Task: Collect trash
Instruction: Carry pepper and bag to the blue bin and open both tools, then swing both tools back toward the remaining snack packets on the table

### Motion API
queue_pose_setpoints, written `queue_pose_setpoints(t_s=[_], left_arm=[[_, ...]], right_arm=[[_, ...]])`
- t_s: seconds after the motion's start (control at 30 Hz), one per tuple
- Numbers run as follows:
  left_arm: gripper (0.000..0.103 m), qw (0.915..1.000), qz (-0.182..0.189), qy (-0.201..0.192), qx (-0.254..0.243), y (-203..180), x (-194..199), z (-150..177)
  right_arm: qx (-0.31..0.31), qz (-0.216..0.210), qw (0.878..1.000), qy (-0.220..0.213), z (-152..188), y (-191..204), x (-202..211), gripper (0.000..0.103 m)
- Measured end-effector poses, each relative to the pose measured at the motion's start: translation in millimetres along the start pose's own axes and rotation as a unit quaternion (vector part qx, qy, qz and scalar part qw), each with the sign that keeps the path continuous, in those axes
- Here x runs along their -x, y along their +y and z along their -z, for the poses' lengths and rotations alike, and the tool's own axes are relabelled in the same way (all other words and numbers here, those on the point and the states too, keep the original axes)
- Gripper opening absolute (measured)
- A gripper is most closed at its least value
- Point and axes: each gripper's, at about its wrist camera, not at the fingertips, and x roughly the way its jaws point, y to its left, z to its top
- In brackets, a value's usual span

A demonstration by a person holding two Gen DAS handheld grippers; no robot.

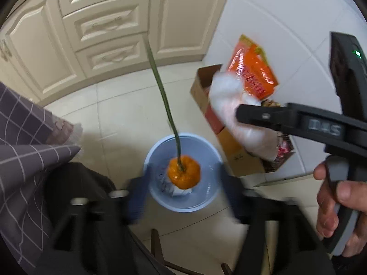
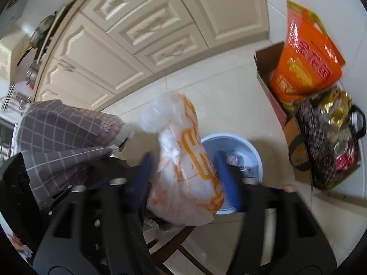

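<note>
**Both claws wide above the blue bin**

Here, on the left, a checked cloth [image 1: 27,142] hangs by cream cabinets [image 1: 96,34]. The left gripper [image 1: 183,197] stands wide open, nothing pressed; an orange fruit [image 1: 183,171] on a green stalk sits in line with the blue bin [image 1: 206,197], seemingly mid-air. The right gripper [image 2: 183,181] is also wide, a white-and-orange plastic bag [image 2: 185,160] between its blue fingers [image 2: 227,183]; contact is unclear. Further right, a cardboard box [image 2: 266,68] holds an orange packet [image 2: 307,64].
</note>
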Motion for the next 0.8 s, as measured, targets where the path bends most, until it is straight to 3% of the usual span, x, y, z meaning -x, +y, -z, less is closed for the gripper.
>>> queue_pose_setpoints(t_s=[0.13, 0.2, 0.47, 0.8], left_arm=[[0.086, 0.9996, -0.017, -0.020, 0.006, 7.2, 13.7, 2.6], [0.088, 0.9987, -0.027, -0.041, 0.012, 10.6, 25.9, 1.9], [0.090, 0.9932, -0.040, -0.104, 0.034, 18.7, 83.7, 0.9], [0.090, 0.9846, -0.033, -0.165, 0.047, 21.8, 144.9, 2.3]], right_arm=[[-0.016, 0.012, 1.000, -0.005, 4.1, -7.3, -1.9, 0.094], [-0.020, 0.020, 1.000, -0.008, 4.9, -9.1, -0.9, 0.096], [-0.012, 0.022, 0.999, -0.024, 0.2, 3.4, 11.5, 0.097], [0.026, 0.002, 0.998, -0.052, -10.5, 51.8, 39.4, 0.097]])
